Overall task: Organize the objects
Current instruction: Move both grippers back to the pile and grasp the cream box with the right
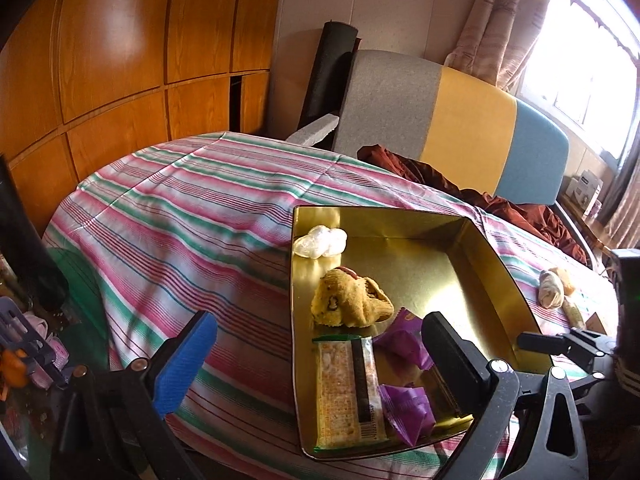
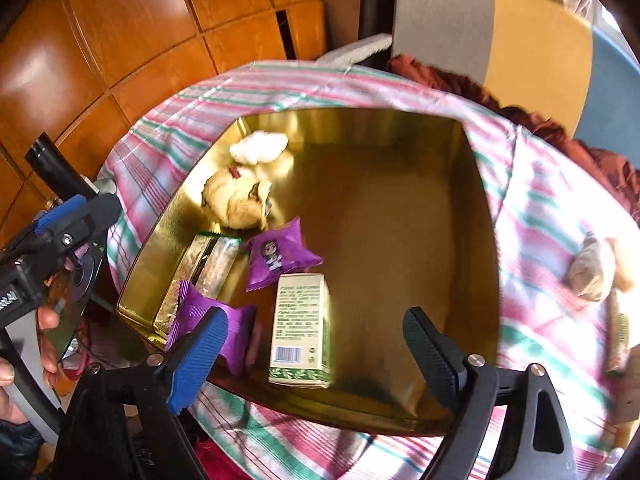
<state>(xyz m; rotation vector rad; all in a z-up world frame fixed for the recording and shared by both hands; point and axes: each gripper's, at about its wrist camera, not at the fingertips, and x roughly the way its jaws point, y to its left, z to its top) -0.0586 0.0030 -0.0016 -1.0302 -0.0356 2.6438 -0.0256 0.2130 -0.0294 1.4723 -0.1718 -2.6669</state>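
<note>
In the right wrist view, the right hand-held gripper (image 2: 316, 344) stands with its jaws spread wide at the bottom of the frame, nothing pressed between the pads. Just beyond them, in the lower middle, a small green-and-cream carton (image 2: 301, 328) lies in the gold tin tray (image 2: 486, 240), clear of both fingers. It looks as though this carton has just been set down, so the step in hand is the release into the tray.

To the carton's left lie two purple sachets (image 2: 280, 256), a long wrapped biscuit bar (image 2: 208, 266), then farther up a yellowish crumbly pastry (image 2: 238, 200) and a white wrapped piece (image 2: 260, 146) near the tray's far left corner.

In the left wrist view the left hand-held gripper (image 1: 316, 364) is also fully open and empty, hovering over the tray's near left edge, with the biscuit bar between its fingers but untouched.

Outside the tray, at the right edge of the right wrist view, a beige wrapped bundle (image 2: 592, 268) and a narrow packet (image 2: 618, 332) remain on the striped cloth of the table (image 2: 552, 216). My judgement: the next move calls for lifting the right hand-held gripper clear of the carton and swinging right to one of these, closing on it without dragging the cloth.
</note>
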